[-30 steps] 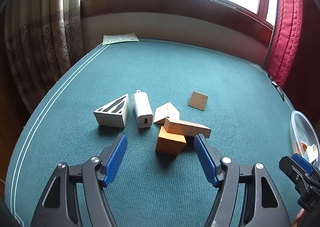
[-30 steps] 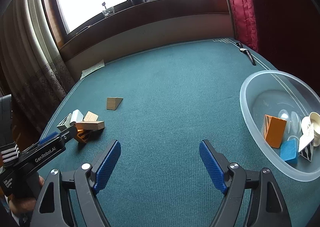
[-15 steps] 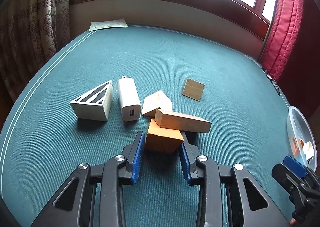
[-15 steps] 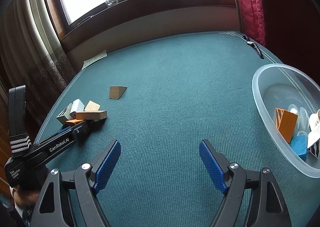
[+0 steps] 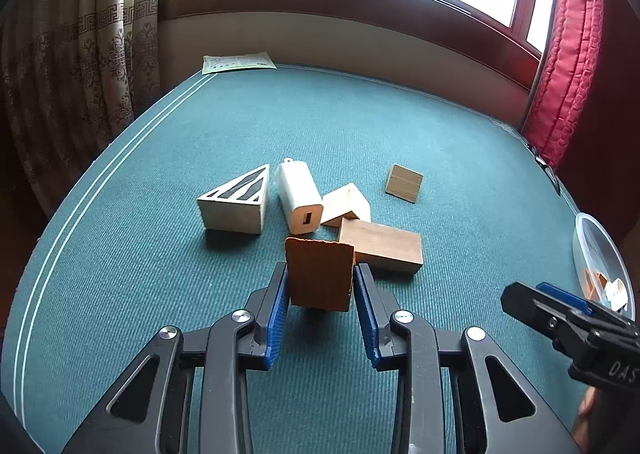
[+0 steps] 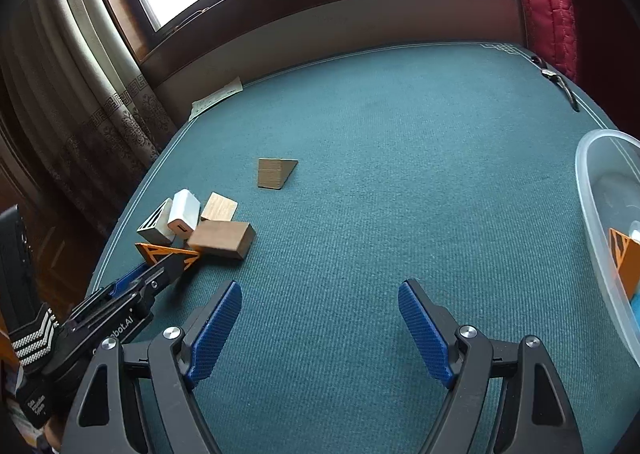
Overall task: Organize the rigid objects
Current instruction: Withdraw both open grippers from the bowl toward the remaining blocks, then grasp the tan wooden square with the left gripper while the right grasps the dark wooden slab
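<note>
The left gripper point(image 5: 320, 286) is clamping the orange block point(image 5: 320, 274) just above the green table point(image 5: 360, 126), beside the brown block point(image 5: 382, 246) and charger point(image 5: 300, 196). The right gripper point(image 6: 320, 318) is gaping wide, holding nothing, near the bowl point(image 6: 596, 214).

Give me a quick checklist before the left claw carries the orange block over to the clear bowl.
1. Grip: left claw is shut on the orange block, both pads against its sides. Ok.
2. Block free of the pile: the right wrist view shows it lifted, but its edge sits very near the brown rectangular block. Cannot tell.
3. Neighbours steady: white charger and striped wedge lie flat on the mat. Ok.
4. Path: right claw hangs open between the pile and the clear bowl. Not ok.
5. Room in the bowl: only partly in view. Cannot tell.
</note>
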`<action>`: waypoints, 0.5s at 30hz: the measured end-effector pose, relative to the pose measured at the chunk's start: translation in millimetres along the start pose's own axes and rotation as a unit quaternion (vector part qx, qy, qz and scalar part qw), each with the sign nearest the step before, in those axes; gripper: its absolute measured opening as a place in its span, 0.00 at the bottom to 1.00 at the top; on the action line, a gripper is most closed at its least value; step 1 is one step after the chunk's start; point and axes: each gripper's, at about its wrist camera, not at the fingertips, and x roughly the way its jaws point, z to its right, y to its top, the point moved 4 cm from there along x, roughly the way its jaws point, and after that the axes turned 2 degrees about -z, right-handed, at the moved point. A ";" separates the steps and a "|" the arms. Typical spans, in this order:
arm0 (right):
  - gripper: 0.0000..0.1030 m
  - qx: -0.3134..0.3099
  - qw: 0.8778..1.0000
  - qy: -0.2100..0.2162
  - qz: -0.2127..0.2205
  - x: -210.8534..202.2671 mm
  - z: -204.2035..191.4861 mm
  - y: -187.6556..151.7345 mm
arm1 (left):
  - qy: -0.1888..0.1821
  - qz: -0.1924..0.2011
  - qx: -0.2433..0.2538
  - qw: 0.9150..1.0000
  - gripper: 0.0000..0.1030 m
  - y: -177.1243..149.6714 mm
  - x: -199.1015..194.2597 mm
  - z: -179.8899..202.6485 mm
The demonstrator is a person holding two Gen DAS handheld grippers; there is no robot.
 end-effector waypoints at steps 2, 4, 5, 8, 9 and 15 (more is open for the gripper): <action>0.81 -0.004 1.000 0.008 -0.005 6.6 -9.3 3.7 | 0.002 -0.001 -0.004 1.000 0.32 -3.2 -3.6 -6.2; 0.81 -0.011 1.000 0.016 -0.009 14.7 -18.5 6.4 | 0.004 0.000 -0.008 1.000 0.32 -5.5 -6.8 -11.9; 0.81 -0.014 1.000 0.020 -0.012 19.2 -22.9 7.7 | 0.005 0.001 -0.010 1.000 0.32 -6.3 -8.4 -14.4; 0.81 -0.019 0.999 0.027 -0.020 33.7 -34.2 11.1 | 0.009 0.006 -0.017 1.000 0.32 -8.6 -14.4 -21.9; 0.81 -0.020 0.999 0.029 -0.023 38.5 -37.9 12.3 | 0.013 0.010 -0.018 1.000 0.32 -9.0 -16.6 -24.1; 0.82 -0.034 0.998 0.029 -0.034 61.3 -61.3 17.8 | 0.029 0.027 -0.026 0.999 0.32 -9.9 -27.5 -39.3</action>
